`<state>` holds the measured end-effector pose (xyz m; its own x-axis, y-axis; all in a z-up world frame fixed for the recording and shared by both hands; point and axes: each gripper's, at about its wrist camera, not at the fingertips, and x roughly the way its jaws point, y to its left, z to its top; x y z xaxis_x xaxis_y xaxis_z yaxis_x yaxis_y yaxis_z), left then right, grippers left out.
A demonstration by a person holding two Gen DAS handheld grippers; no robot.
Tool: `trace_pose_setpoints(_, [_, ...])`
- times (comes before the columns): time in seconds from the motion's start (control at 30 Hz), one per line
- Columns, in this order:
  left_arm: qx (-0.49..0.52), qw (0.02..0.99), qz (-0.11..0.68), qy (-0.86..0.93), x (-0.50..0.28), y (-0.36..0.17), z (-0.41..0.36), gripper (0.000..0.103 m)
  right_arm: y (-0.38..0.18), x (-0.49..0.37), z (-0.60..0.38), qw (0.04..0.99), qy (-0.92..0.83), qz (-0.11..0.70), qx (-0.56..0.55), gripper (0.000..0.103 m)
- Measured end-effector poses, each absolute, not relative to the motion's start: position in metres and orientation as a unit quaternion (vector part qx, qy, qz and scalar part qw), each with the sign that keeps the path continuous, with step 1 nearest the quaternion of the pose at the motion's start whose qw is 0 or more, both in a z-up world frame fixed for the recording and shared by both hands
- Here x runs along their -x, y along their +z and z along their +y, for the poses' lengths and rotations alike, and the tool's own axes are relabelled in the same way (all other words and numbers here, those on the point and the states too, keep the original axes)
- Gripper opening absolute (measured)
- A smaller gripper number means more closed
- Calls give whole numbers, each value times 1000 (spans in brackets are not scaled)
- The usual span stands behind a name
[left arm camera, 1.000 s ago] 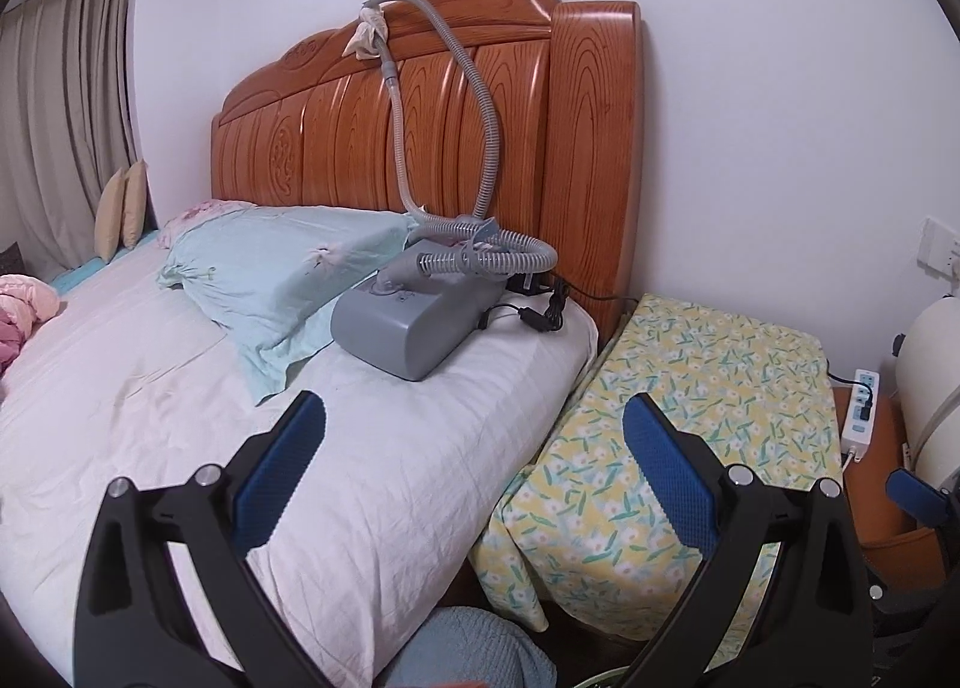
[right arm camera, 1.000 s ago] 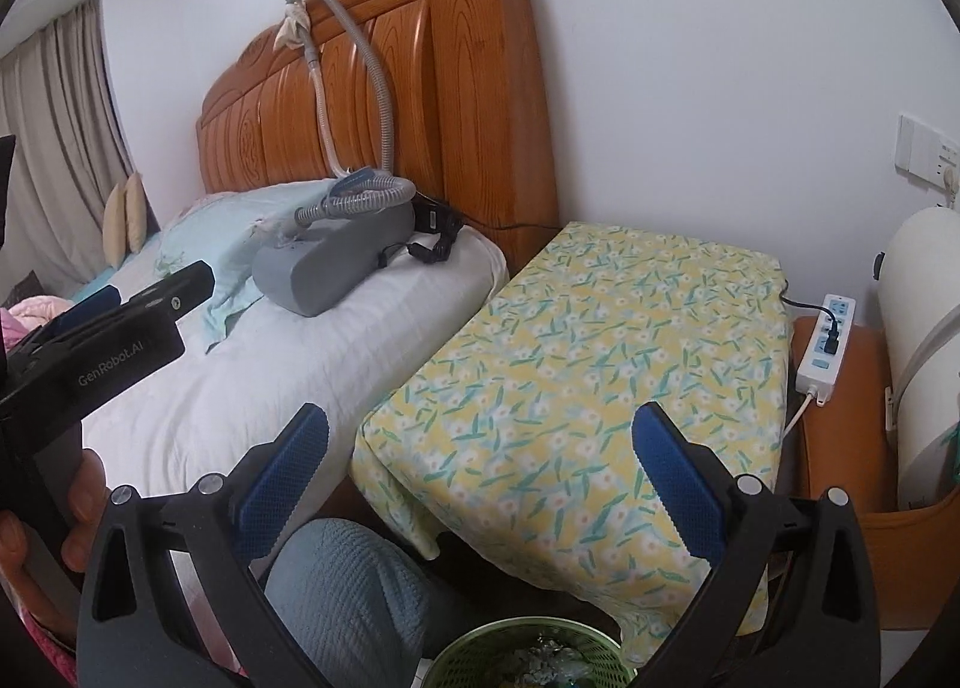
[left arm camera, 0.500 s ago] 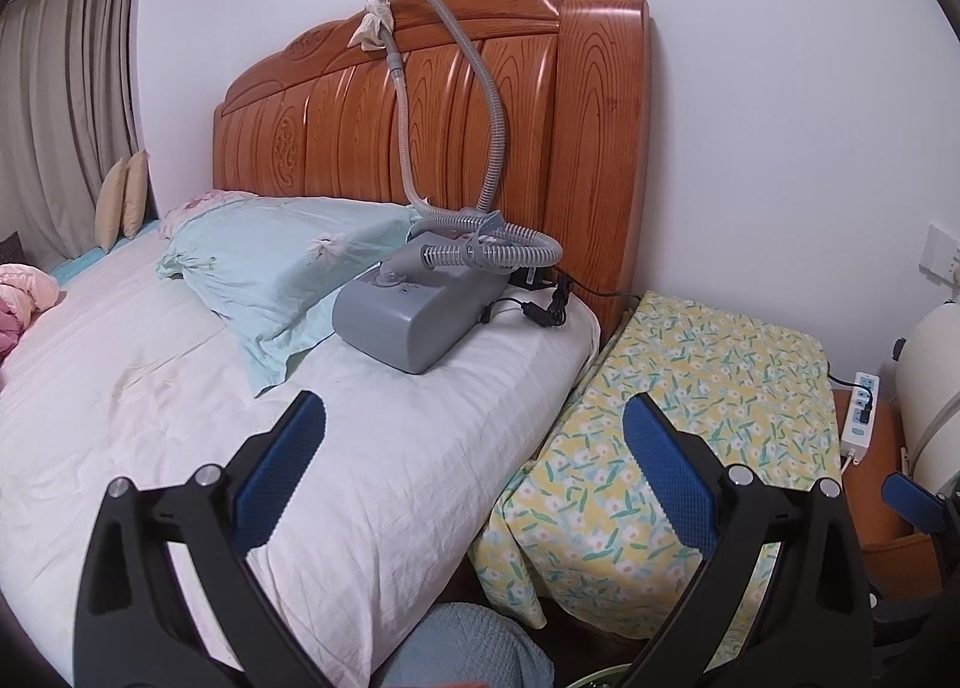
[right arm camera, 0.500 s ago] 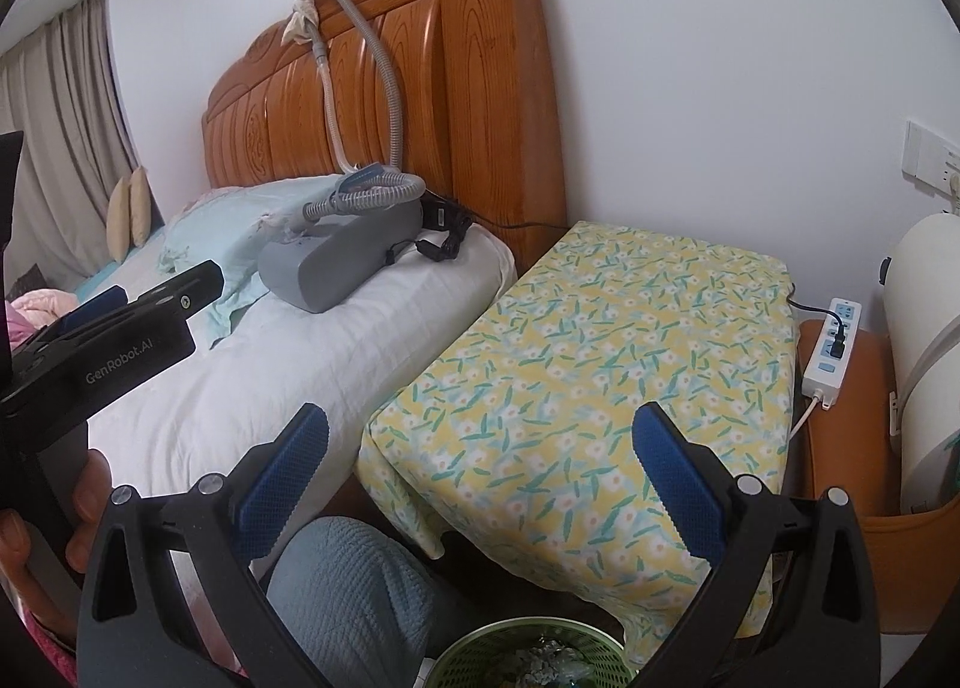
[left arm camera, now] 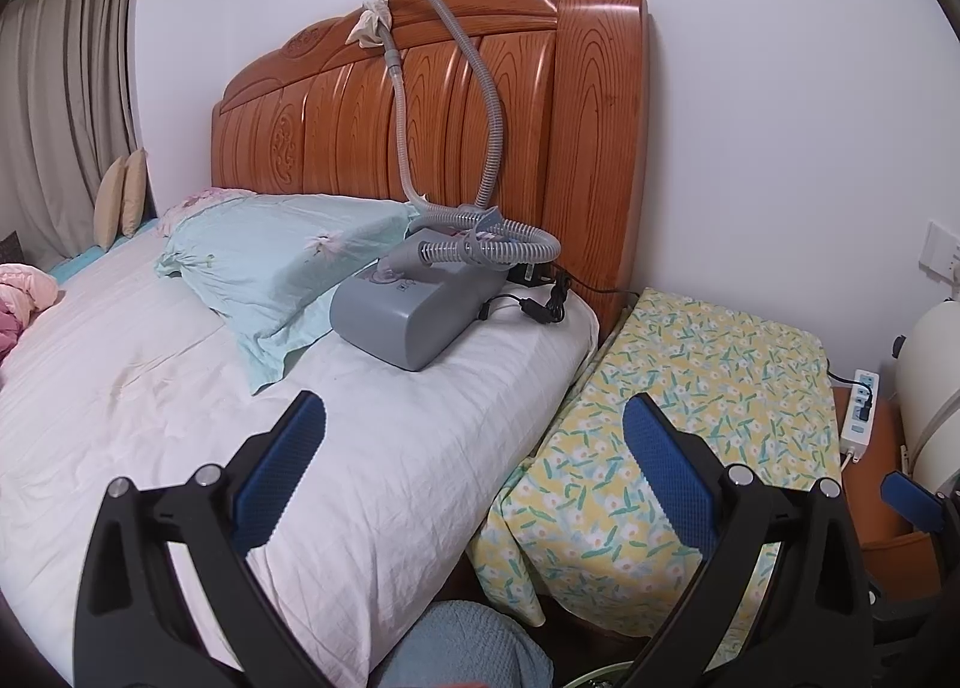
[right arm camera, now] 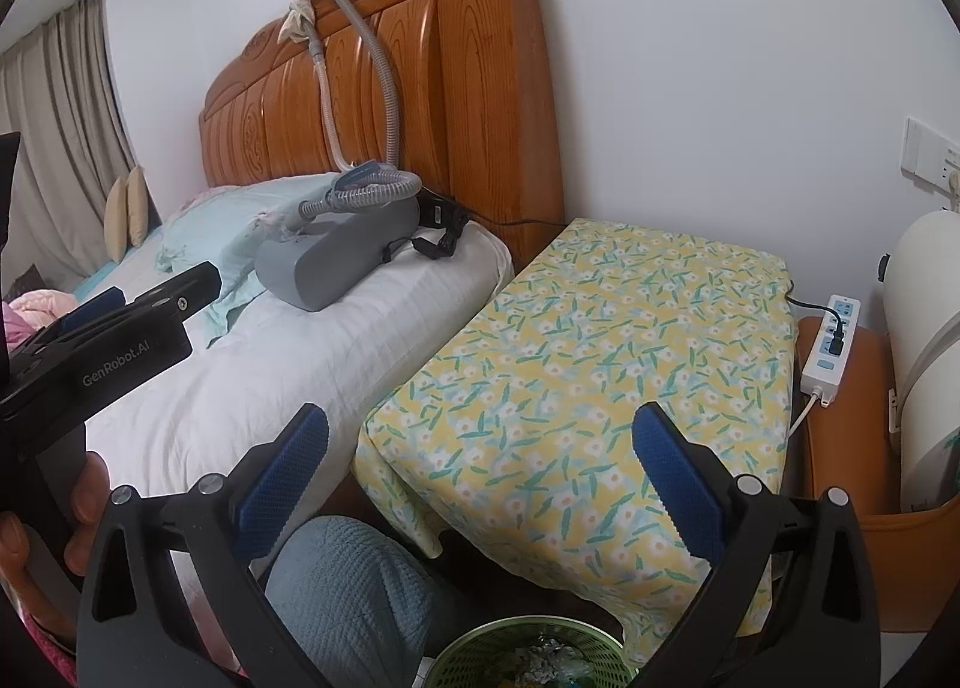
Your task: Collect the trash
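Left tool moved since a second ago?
Yes. The left tool has shifted left and slightly down: the carved wooden headboard now sits further right and higher in its view.

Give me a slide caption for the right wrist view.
Open right gripper above a green trash basket, facing a floral-covered bedside table.

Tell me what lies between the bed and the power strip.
The table under a flowered yellow cloth fills the stretch between the bed and power strip, clearest in the right wrist view.
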<state>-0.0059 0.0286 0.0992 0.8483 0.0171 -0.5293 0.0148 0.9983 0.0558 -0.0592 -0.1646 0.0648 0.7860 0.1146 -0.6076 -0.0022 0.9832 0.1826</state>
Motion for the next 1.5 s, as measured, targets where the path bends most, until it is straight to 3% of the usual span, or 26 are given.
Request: trace_pose_setpoints(1.5, [-26, 959, 283, 9, 4, 96, 31, 95, 62, 56, -163, 940, 31, 329, -84, 101])
